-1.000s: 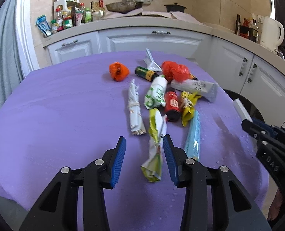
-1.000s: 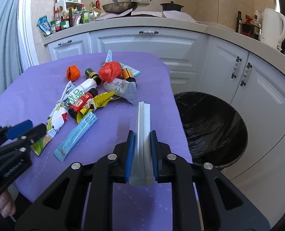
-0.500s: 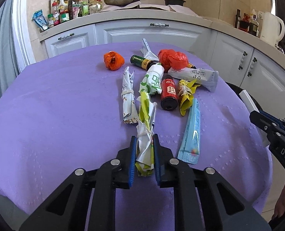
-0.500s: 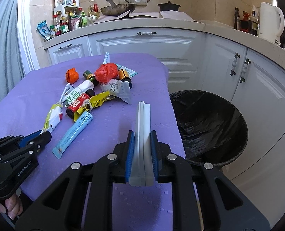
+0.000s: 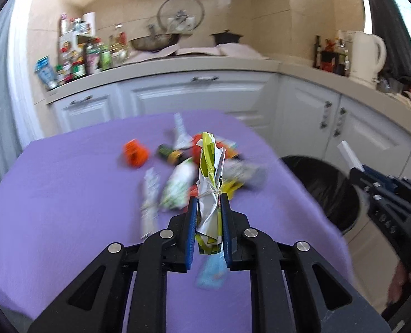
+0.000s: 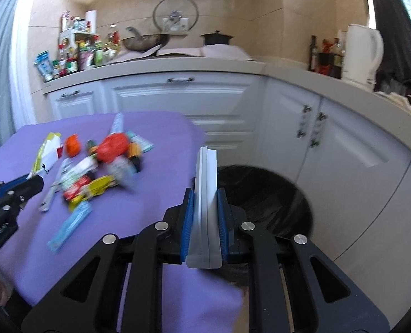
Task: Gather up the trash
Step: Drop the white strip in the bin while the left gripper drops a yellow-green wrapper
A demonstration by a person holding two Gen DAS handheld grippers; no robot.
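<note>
Motion blur smears the trash pile (image 5: 194, 172) on the purple tablecloth (image 5: 66, 194); labels are unreadable, and a reliable count of the pieces is not possible. Two items stay distinct in both views: one orange crumpled wad (image 5: 134, 154) at 10 o'clock of the pile and one light-blue packet (image 6: 68, 226) at its 6 o'clock edge, partly hidden behind the left gripper (image 5: 208, 223) in that gripper's own view.

Left wrist view: the left gripper is clenched on one yellow-green and silver wrapper (image 5: 209, 183), tied with string and lifted clear of the cloth; its lower end pokes out below the pads. The right gripper (image 5: 352, 163) enters at 3 o'clock, over the bin.

Right wrist view: the right gripper (image 6: 204, 222) is clamped on one flat white box (image 6: 205, 191), pointing to 12 o'clock, above the rim of the black-lined trash bin (image 6: 275, 194). The bin's near side is cut off by the gripper body. The wrapper shows here at 9 o'clock.

One white kettle (image 6: 361, 55) stands at 2 o'clock on the counter.
</note>
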